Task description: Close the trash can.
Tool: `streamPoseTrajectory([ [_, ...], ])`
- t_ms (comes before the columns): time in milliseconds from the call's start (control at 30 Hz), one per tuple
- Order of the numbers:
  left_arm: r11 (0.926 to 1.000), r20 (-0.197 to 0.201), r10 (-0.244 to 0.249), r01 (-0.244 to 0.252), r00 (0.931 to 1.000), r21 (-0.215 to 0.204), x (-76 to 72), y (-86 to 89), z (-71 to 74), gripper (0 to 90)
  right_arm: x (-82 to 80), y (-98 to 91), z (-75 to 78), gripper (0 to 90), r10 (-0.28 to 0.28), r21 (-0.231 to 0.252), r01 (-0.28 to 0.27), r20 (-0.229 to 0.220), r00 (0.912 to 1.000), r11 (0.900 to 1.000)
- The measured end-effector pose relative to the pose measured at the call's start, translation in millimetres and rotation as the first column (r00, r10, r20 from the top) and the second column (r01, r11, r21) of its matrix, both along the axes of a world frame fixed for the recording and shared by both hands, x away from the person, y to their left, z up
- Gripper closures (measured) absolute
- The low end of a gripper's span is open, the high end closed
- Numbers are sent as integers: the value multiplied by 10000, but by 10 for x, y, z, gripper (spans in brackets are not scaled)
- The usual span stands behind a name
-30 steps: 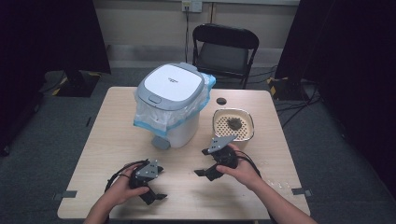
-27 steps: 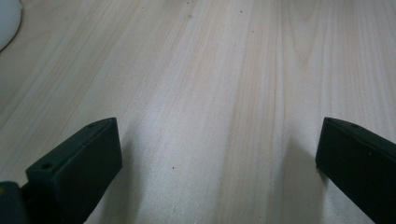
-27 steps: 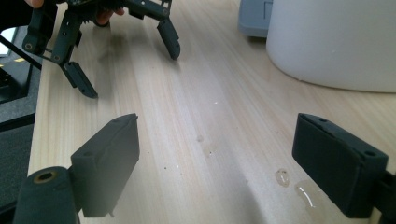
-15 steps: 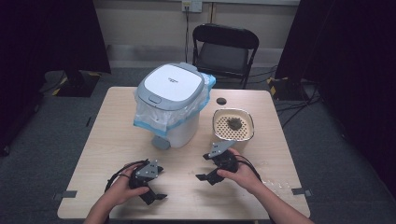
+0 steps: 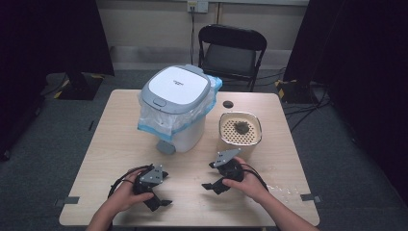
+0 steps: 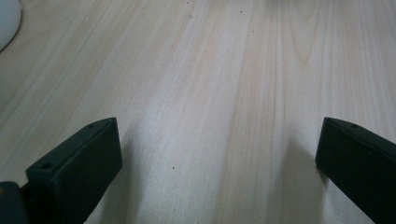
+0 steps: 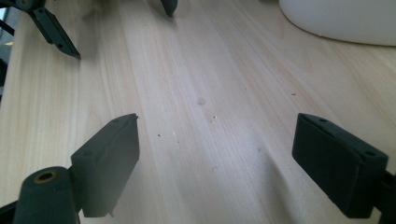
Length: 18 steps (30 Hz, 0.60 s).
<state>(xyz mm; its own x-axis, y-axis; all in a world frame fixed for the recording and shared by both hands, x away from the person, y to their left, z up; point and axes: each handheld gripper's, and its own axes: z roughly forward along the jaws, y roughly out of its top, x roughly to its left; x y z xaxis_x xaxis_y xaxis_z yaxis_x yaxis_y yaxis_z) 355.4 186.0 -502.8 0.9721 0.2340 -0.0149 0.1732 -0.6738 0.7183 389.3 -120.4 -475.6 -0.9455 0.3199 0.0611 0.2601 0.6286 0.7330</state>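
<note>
We rest both grippers low on the table [image 5: 106, 144], left gripper [image 5: 161, 202] and right gripper [image 5: 208, 185] each gaping wide with nothing between the jaws. The bin [image 5: 178, 108] and strainer [image 5: 240, 130] stand just beyond, within reach.

A short dark line of print sits on the grey lid [image 5: 177, 89] of the white bin [image 5: 185, 135] at the desk's 11 o'clock. It is too small to read. No other lettering can be made out.
</note>
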Motion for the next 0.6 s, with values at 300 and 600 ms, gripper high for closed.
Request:
streamPoseTrajectory([
  [300,10000,-2,1,-1,10000,-3,0,0,0,0,6,-25,-80,144,-40,-208,42,69,10000,9998],
  [600,10000,1,-3,3,10000,0,0,0,0,0,-6,-22,-141,145,17,-327,-15,62,10000,9995],
])
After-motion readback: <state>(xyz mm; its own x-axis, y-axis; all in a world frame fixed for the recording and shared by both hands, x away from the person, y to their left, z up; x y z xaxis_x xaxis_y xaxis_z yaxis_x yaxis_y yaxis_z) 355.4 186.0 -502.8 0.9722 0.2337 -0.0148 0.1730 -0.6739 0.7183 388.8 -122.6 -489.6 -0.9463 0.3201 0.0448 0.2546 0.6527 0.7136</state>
